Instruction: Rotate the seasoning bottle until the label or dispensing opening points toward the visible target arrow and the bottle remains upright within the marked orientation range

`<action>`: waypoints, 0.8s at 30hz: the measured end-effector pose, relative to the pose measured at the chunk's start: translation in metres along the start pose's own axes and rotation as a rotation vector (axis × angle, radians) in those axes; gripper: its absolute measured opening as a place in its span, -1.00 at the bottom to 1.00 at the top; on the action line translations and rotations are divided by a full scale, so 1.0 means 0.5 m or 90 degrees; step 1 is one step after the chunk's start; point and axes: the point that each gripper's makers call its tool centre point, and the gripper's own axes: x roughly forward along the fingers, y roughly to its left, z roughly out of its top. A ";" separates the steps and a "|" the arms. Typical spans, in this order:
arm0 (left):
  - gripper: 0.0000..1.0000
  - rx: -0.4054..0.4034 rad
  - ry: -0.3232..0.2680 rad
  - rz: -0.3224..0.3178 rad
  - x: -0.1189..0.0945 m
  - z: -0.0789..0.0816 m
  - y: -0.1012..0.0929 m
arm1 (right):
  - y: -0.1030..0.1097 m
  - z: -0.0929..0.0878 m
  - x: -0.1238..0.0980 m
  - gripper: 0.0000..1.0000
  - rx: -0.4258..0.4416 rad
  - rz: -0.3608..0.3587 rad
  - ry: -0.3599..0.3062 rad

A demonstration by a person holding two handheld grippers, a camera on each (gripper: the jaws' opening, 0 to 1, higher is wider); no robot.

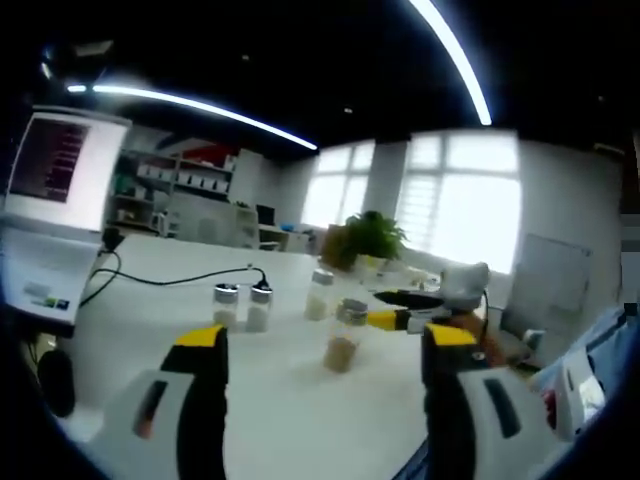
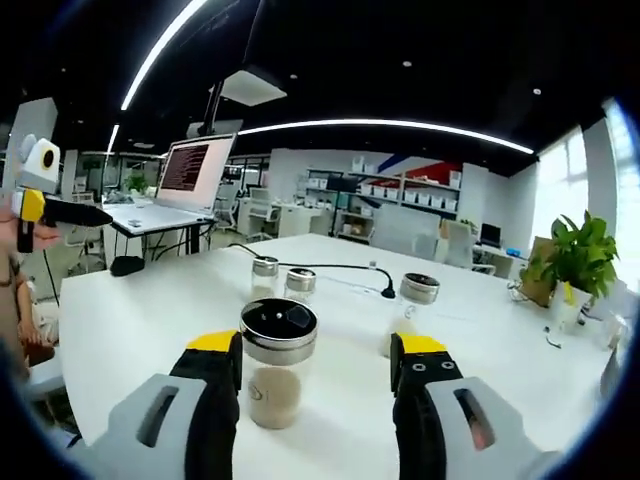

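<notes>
The seasoning bottle (image 2: 277, 362) stands upright on the white table (image 2: 130, 310), near and between your right gripper (image 2: 316, 365) jaws, which gape wide and seemingly touch nothing, so you're approaching: close on it, then twist toward an arrow I can't find.

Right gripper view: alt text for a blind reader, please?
The right gripper is open around an upright seasoning bottle with a silver cap on a white table. Three more shakers stand behind, and the left gripper enters at left.
</notes>
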 end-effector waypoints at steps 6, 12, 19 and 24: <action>0.67 0.003 0.004 -0.004 0.003 -0.004 -0.006 | -0.037 -0.015 -0.059 0.31 -0.028 -0.007 0.013; 0.67 0.003 0.006 -0.001 0.003 -0.005 -0.005 | -0.064 -0.023 -0.112 0.28 -0.052 -0.017 0.000; 0.67 0.005 0.010 -0.003 0.004 -0.008 -0.009 | -0.087 -0.038 -0.167 0.24 -0.028 -0.016 -0.024; 0.67 0.008 0.010 -0.004 0.005 -0.006 -0.010 | -0.114 -0.049 -0.198 0.26 -0.023 -0.037 -0.024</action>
